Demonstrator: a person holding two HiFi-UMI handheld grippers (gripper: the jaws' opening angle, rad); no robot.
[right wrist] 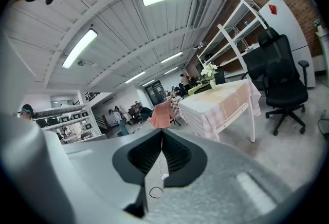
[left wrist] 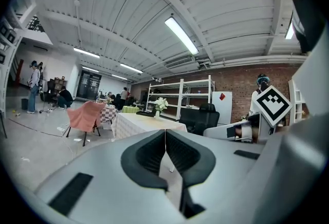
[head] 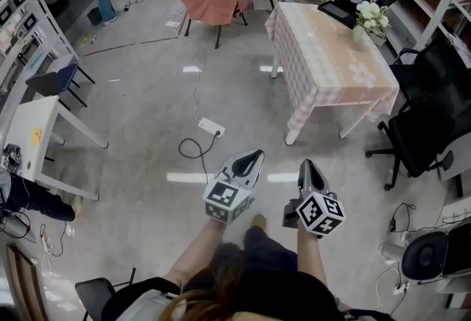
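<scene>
I hold both grippers low in front of me, above the grey floor. My left gripper (head: 253, 156) has its jaws pressed together with nothing between them; in the left gripper view the black pads (left wrist: 149, 153) meet along one line. My right gripper (head: 306, 163) is shut and empty too, and its pads (right wrist: 175, 156) touch in the right gripper view. The two grippers hang side by side, a short way apart. Nearest to them on the floor is a white power strip (head: 211, 127) with a black cable (head: 193, 149), ahead of the left gripper.
A table with a checked pink cloth (head: 331, 62) stands ahead to the right, with a vase of white flowers (head: 370, 18) at its far end. Black office chairs (head: 430, 117) stand at the right, a pink-draped chair (head: 217, 1) far ahead, a white table (head: 33, 135) at the left, a fan (head: 427, 255) at the lower right.
</scene>
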